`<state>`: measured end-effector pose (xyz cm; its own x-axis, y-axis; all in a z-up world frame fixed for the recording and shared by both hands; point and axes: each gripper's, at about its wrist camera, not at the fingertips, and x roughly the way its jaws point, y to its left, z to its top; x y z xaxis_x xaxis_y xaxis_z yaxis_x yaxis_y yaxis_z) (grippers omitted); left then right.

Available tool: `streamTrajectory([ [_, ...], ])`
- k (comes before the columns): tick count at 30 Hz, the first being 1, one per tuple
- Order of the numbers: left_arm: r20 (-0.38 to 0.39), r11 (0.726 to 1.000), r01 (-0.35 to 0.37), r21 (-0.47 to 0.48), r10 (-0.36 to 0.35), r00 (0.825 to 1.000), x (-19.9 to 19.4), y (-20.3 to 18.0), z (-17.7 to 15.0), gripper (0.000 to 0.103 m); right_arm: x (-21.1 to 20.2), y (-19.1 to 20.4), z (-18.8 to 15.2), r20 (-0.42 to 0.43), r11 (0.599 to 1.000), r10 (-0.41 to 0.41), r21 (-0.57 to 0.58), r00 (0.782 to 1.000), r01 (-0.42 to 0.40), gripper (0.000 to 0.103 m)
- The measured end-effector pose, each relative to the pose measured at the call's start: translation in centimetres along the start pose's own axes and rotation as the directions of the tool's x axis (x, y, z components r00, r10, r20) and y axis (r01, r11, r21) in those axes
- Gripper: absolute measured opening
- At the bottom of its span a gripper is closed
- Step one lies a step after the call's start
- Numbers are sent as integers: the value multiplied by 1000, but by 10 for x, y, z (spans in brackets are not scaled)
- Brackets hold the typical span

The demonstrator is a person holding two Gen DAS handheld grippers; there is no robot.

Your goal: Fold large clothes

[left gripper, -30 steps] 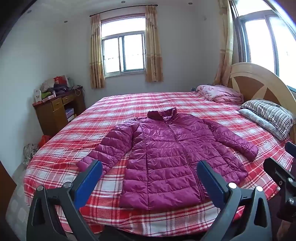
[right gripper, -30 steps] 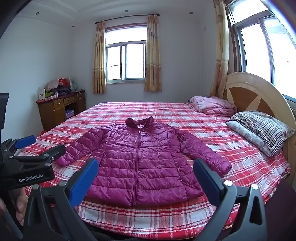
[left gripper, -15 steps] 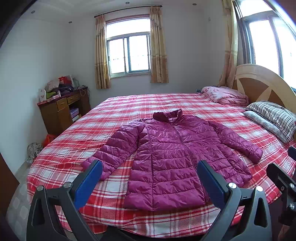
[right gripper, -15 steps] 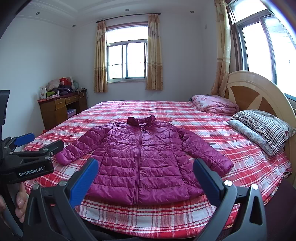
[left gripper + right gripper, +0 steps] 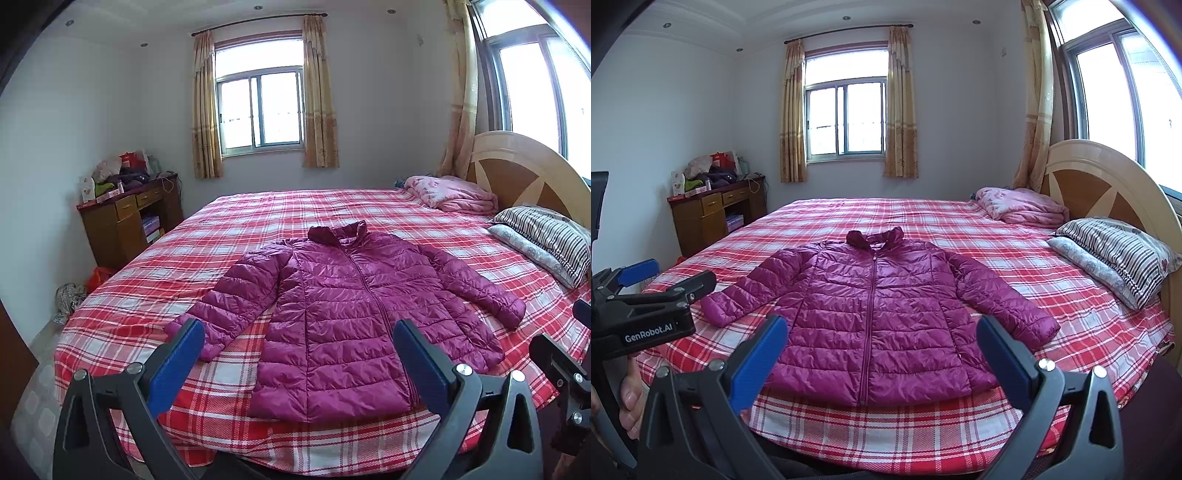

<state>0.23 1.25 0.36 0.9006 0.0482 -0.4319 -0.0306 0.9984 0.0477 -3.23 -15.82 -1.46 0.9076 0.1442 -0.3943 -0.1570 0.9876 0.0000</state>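
Both grippers, left gripper (image 5: 295, 365) and right gripper (image 5: 881, 356), gape wide at frame bottom; magenta puffer jacket (image 5: 875, 314) lies flat, centre frame, on the plaid bed (image 5: 960, 218)

magenta jacket (image 5: 871, 314), red-white plaid bedsheet (image 5: 1052, 295), black-white striped pillow (image 5: 1123, 254)

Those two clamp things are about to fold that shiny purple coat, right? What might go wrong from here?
Three things, likely. The puffer jacket looks slick and puffy, so the open left gripper or right gripper may pinch only the top layer or slip off. Its hem lies close to the near edge of the bed, so a tug could drag it off. The sleeves are spread wide and may spring back open after folding.
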Motion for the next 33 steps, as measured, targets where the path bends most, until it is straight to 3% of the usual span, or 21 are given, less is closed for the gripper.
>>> streamTrajectory([
  [33, 2, 1000, -17, -25, 17, 1000, 5, 13, 2, 102, 7, 4, -6, -30, 1000, 24, 2, 999, -24, 103],
])
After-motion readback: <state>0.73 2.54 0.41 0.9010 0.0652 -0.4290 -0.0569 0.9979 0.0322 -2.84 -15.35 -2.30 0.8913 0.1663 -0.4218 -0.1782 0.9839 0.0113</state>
